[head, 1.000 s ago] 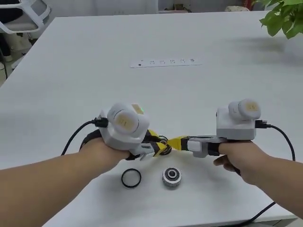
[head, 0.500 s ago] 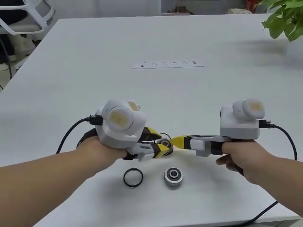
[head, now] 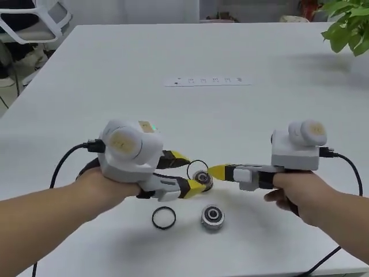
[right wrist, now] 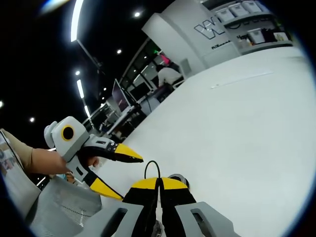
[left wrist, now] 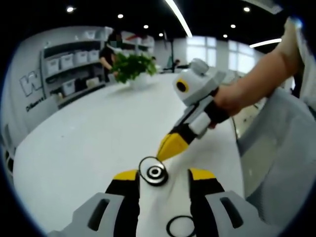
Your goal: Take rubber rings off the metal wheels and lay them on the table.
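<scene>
Head view, lower centre of the frame: peeling a thin black rubber ring [head: 196,161] off a small metal wheel [head: 202,178], with the ring standing up as a loop above the wheel and apparently clinging to it at the bottom. Pinching that loop with the right gripper [head: 214,171], coming in from the right of the frame, jaws pressed fully together on the rubber and on nothing else. Flanking the wheel with the left gripper [head: 192,171], reaching in from the left, jaws spread wide, one yellow tip touching or just beside the wheel, the other well clear of it, clamping nothing. Being unable to tell from these angles whether the wheel is sitting on the table [head: 259,115] or hanging slightly off it. Leaving, nearer the bottom edge, a loose ring [head: 164,217] lying flat and a bare wheel [head: 212,216] just to its right, apart from each other, looking like one finished pair. Judging the risks from here: pulling while the wheel is unclamped and dragging it along instead of freeing the ring; letting the stretched rubber slip from the narrow closed tips and snap back onto the rim; knocking the freed wheel into rolling toward the finished pair or the table's near edge.
</scene>
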Action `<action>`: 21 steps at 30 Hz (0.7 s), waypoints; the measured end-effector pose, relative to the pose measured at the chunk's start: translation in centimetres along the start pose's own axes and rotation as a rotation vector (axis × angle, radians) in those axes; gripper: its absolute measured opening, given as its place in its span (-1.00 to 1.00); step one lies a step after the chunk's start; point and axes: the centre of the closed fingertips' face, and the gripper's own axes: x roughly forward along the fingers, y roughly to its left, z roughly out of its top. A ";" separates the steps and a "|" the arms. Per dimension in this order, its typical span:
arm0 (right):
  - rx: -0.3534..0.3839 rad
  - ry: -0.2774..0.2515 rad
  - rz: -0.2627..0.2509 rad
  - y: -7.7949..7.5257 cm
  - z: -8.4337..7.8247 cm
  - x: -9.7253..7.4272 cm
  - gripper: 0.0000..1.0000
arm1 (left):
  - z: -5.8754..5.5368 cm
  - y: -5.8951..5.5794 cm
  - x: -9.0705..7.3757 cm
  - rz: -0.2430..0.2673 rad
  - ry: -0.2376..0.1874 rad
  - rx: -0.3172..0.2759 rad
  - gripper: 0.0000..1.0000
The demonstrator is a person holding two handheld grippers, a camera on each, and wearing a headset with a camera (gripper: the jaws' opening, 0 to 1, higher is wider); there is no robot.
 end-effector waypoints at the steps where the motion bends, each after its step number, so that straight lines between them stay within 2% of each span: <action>1: 0.000 0.000 0.004 0.1 0.0 0.0 -1.00 | 0.1 0.0 -0.3 0.001 -0.006 -0.005 -0.19; 15: 0.004 0.016 0.052 2.1 0.2 0.5 -1.00 | 0.3 -0.2 -4.1 0.018 -0.056 -0.041 0.00; 21: 0.004 0.027 0.069 2.7 0.1 0.7 -1.00 | -0.1 -0.2 -5.7 0.037 -0.068 -0.053 0.08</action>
